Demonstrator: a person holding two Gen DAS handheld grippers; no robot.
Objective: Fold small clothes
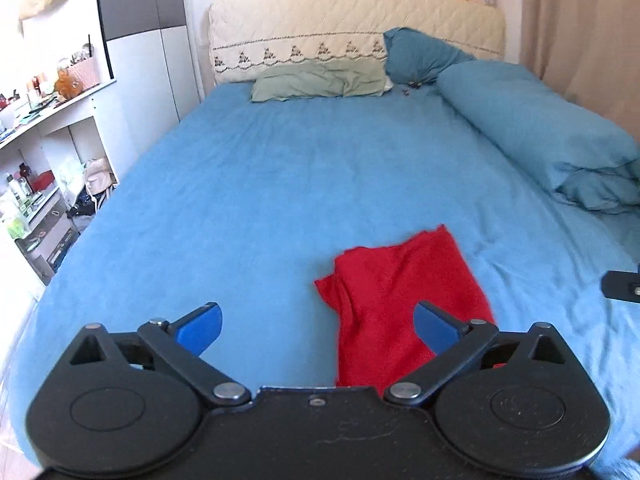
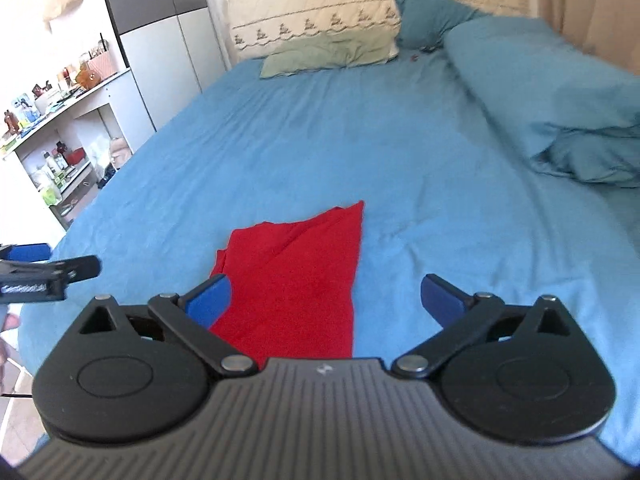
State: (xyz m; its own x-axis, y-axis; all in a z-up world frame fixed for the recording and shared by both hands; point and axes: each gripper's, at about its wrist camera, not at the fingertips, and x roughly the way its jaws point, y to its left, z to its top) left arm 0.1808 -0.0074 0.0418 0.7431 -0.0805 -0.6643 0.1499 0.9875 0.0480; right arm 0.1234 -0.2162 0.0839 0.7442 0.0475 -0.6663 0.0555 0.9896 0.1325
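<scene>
Both grippers, left gripper [image 1: 318,322] and right gripper [image 2: 326,300], hang spread wide and empty above the bed [image 1: 260,184]; the red garment [image 1: 400,300] lies released, roughly folded lengthwise, probably needing one more fold

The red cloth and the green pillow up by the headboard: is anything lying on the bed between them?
Nothing: between the red cloth and the green pillow there is only bare blue sheet, shown in both wrist views.
</scene>
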